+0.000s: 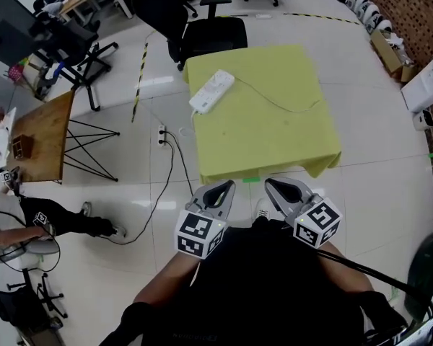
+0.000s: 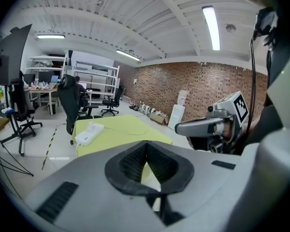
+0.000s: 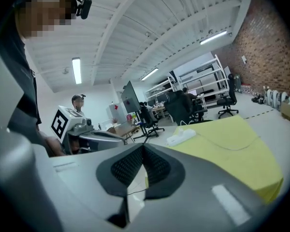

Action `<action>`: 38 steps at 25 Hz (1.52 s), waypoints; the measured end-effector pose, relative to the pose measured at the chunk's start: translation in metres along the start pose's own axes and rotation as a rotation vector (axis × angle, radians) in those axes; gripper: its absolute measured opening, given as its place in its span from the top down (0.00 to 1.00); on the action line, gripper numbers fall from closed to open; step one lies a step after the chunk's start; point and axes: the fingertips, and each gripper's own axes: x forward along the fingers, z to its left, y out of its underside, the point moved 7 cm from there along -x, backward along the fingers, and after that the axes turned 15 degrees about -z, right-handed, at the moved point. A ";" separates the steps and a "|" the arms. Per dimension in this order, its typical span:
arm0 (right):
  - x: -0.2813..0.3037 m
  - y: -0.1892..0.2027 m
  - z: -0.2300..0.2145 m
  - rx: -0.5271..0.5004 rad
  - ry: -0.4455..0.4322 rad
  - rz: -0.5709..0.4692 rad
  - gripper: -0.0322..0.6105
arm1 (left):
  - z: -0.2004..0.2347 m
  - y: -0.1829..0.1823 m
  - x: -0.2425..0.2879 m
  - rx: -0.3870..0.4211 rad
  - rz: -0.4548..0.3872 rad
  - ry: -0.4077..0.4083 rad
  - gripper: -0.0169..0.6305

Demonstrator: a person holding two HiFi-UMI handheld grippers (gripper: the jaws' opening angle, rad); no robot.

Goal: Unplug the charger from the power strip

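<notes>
A white power strip [image 1: 211, 91] lies at the far left corner of the yellow-green table [image 1: 274, 139]. A thin white cable [image 1: 289, 107] runs from it across the cloth to the right. At this distance I cannot tell the charger apart from the strip. My left gripper [image 1: 218, 192] and right gripper [image 1: 285, 189] hang side by side close to my body, short of the table's near edge. Both are shut with nothing in them. The strip [image 2: 89, 133] shows far ahead of the left gripper [image 2: 146, 146], and the strip [image 3: 181, 137] likewise lies beyond the right gripper [image 3: 143, 149].
A black office chair [image 1: 209, 31] stands behind the table. A floor socket [image 1: 162, 134] with a black cable lies left of it. A wooden table [image 1: 40, 135] and a seated person [image 1: 50, 218] are at the left. A white box [image 1: 427, 83] sits at the right.
</notes>
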 end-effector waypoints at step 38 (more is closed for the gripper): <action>0.258 0.021 -0.064 0.006 0.149 0.148 0.95 | 0.283 -0.014 0.058 0.017 0.097 0.101 0.96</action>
